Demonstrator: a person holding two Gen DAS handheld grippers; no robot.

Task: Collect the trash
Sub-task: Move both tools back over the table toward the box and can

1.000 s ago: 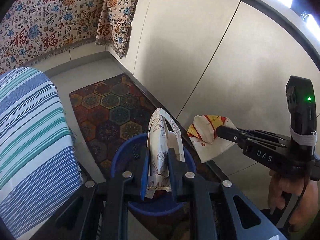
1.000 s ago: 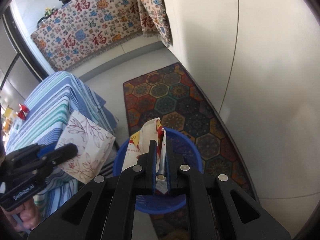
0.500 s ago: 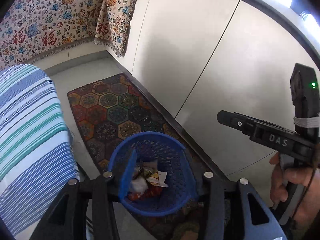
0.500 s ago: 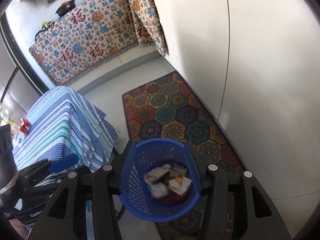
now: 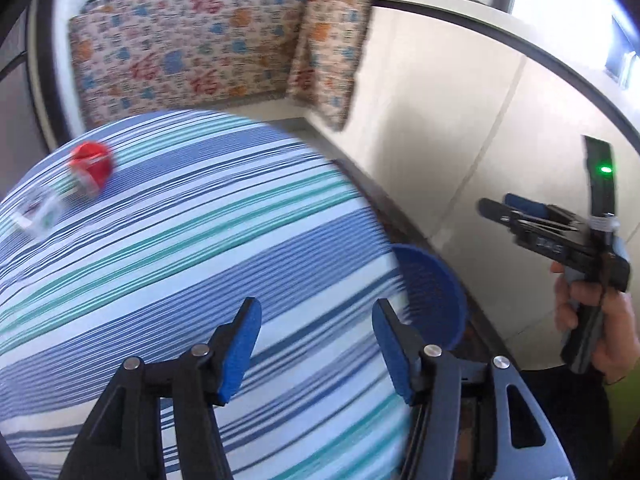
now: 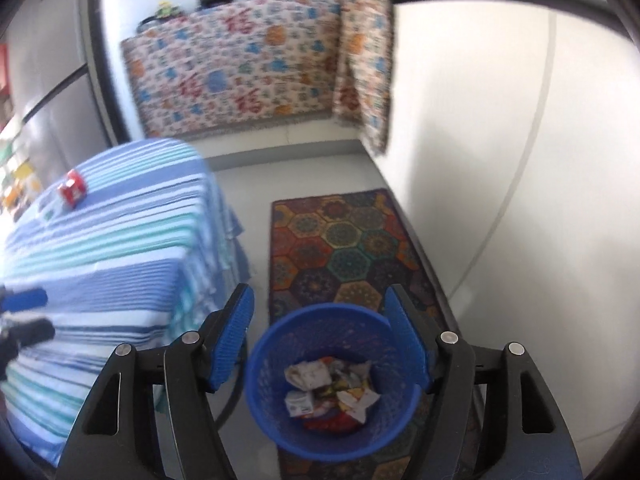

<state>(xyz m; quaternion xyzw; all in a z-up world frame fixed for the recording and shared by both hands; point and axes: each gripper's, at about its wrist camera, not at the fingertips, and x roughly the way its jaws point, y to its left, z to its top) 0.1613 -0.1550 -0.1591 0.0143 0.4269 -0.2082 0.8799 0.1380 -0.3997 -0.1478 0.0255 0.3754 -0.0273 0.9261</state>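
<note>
**Bin filled, both pairs of jaws empty**

Writing: large red Chinese characters repeat across the patterned cloth (image 6: pixel 248 76) draped over the counter at the back. The lettering on my right gripper's (image 5: pixel 494 206) body is too blurred to read.

Containers: one blue mesh bin (image 6: pixel 332 384) stands on the floor at the near end of the hexagon-patterned rug (image 6: pixel 344 240), beside the striped table (image 5: pixel 180 264). It holds crumpled wrappers (image 6: pixel 332 384), white, red and yellow.

Jaws: my right gripper hangs above the bin; my left gripper (image 5: pixel 316 344) is over the table. Both have just been opening, nothing between the blue pads (image 5: pixel 240 348).

Still on the table: a red packet (image 5: pixel 91 166) and a pale, blurred item (image 5: pixel 38 212) beside it.
</note>
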